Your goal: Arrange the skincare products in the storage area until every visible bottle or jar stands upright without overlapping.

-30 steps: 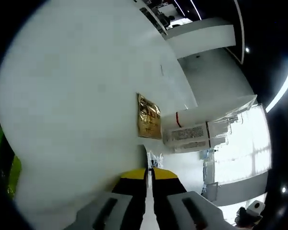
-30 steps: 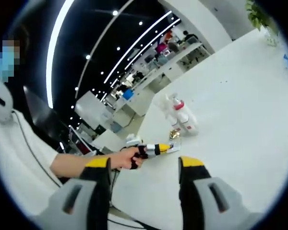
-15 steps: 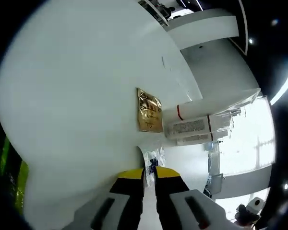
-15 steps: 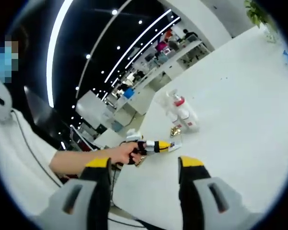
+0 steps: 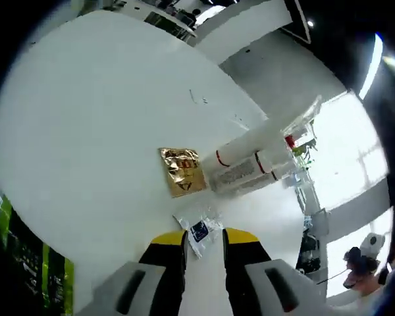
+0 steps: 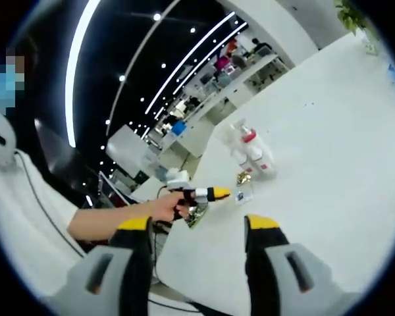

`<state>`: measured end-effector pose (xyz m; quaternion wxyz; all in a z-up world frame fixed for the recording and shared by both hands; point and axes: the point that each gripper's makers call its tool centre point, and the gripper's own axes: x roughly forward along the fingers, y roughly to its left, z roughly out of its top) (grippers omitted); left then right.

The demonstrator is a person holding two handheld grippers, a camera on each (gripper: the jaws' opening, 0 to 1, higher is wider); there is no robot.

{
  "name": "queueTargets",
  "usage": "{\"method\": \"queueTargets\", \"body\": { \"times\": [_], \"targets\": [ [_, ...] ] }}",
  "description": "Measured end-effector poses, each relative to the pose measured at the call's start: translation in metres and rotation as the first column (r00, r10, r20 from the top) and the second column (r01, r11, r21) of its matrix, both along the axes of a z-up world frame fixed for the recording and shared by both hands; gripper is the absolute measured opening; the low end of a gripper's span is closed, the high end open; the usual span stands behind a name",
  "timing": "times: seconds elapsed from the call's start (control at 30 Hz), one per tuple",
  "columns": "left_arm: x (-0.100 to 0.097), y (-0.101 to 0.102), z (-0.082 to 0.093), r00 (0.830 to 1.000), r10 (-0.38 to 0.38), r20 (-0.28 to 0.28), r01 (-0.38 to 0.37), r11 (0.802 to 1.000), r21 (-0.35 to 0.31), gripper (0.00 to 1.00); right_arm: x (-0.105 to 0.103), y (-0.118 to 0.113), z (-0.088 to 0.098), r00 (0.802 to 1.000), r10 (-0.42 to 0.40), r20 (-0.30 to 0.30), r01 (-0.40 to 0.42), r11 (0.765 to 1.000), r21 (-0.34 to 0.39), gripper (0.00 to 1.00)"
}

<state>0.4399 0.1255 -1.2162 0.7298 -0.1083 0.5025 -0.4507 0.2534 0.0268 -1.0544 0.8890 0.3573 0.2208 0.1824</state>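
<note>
Bottles (image 5: 247,164) are lying toppled beside gold sachet (image 5: 182,170) on the desk (image 5: 85,118); left gripper (image 5: 204,240), fingers parted, is pointing at clear sachet (image 5: 199,229); right gripper (image 6: 201,227) is hanging wide open.

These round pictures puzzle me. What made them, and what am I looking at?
A person holds a two-fingered gripper in each hand, each carrying a fisheye camera. In the left gripper view, the left gripper points at a small clear sachet on the white table, fingers slightly apart and holding nothing. Beyond lie a gold packet and white bottles on their sides. In the right gripper view, the right gripper is open and empty, looking across at the person's hand and the same items.
</note>
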Motion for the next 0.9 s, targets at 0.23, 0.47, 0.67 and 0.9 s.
{"method": "queueTargets", "body": {
  "times": [0.23, 0.47, 0.67, 0.9],
  "targets": [
    [-0.012, -0.016, -0.013, 0.871, -0.36, 0.333, 0.287, 0.925, 0.249, 0.19, -0.005, -0.006, -0.002, 1.0, -0.028, -0.002, 0.028, 1.0, -0.011, 0.55],
    [-0.003, -0.021, -0.029, 0.789, -0.472, 0.393, 0.313, 0.859, 0.404, 0.2, -0.011, -0.012, -0.001, 0.999, -0.049, -0.002, 0.049, 0.999, -0.014, 0.55],
    [-0.004, -0.019, -0.044, 0.7, -0.603, 0.382, 0.388, 0.771, 0.506, 0.2, -0.019, -0.021, -0.003, 0.997, -0.08, -0.009, 0.08, 0.997, -0.01, 0.55],
    [-0.003, -0.021, -0.042, 0.638, -0.669, 0.381, 0.472, 0.731, 0.493, 0.19, -0.022, -0.021, -0.006, 0.996, -0.087, -0.016, 0.087, 0.996, -0.006, 0.55]
  ]
}}
